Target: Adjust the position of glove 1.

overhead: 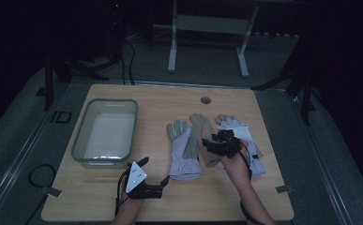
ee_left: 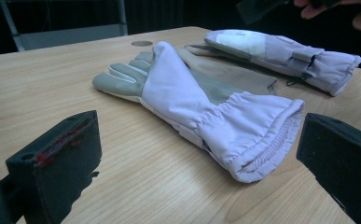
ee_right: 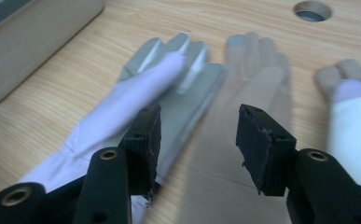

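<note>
Right gripper (ee_right: 197, 140) hovers with jaws parted and empty; the tan glove (ee_right: 248, 93) lies flat directly beneath and ahead of it, between two lavender gloves. Left gripper (overhead: 154, 176) rests spread, nothing between. Judged light, limp, non-fragile; best pinched at the cuff edge.

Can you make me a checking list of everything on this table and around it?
Surface: wooden table, round hole near its far edge.
Job's things: lavender glove, beige glove, second lavender glove, lying flat side by side.
Clutter: empty grey bin at left.
Grippers: left gripper open, on the table; right gripper open above the beige glove, holding nothing.
Cables: cable trails from the left gripper.
Surroundings: dark room, grey floor, frame legs behind.
</note>
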A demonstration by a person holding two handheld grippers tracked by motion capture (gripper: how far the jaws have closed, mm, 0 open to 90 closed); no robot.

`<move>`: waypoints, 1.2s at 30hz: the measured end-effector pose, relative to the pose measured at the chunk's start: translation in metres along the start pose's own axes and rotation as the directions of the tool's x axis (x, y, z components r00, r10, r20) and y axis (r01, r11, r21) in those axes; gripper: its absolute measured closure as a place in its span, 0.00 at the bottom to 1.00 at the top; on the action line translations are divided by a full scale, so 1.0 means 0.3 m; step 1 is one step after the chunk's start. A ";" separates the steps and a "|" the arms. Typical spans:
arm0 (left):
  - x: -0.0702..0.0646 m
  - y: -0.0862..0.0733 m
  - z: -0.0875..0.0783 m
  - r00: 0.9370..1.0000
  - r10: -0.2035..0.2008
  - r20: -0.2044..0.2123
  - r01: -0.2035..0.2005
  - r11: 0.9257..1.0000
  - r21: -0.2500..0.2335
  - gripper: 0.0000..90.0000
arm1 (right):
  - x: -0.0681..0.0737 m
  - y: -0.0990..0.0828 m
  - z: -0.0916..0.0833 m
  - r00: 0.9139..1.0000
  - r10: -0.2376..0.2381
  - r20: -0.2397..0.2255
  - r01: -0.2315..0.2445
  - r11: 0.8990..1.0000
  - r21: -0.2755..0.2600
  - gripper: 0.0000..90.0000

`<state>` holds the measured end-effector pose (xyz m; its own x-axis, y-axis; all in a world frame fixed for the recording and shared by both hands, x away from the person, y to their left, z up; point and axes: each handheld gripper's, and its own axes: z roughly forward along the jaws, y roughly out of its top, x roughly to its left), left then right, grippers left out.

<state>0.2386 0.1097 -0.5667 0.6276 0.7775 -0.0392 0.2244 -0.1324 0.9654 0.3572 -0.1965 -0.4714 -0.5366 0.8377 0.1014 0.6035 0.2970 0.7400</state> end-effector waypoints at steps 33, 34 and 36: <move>0.000 0.000 0.001 1.000 -0.003 -0.005 0.003 1.000 0.003 0.00 | -0.415 -0.129 -0.107 0.982 -0.186 0.045 0.177 0.973 0.147 0.49; 0.000 0.000 0.001 1.000 -0.002 -0.005 0.002 1.000 0.002 0.00 | -0.412 -0.136 -0.092 0.982 -0.185 0.042 0.176 0.972 0.156 0.48; 0.001 0.000 0.001 1.000 -0.003 -0.004 0.003 1.000 0.001 0.00 | -0.408 -0.155 -0.060 0.980 -0.196 0.033 0.187 0.965 0.185 0.45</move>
<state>0.2389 0.1097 -0.5668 0.6241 0.7803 -0.0412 0.2274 -0.1308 0.9650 0.3841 -0.3212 -0.5064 -0.6249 0.7777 -0.0678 0.5912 0.5282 0.6095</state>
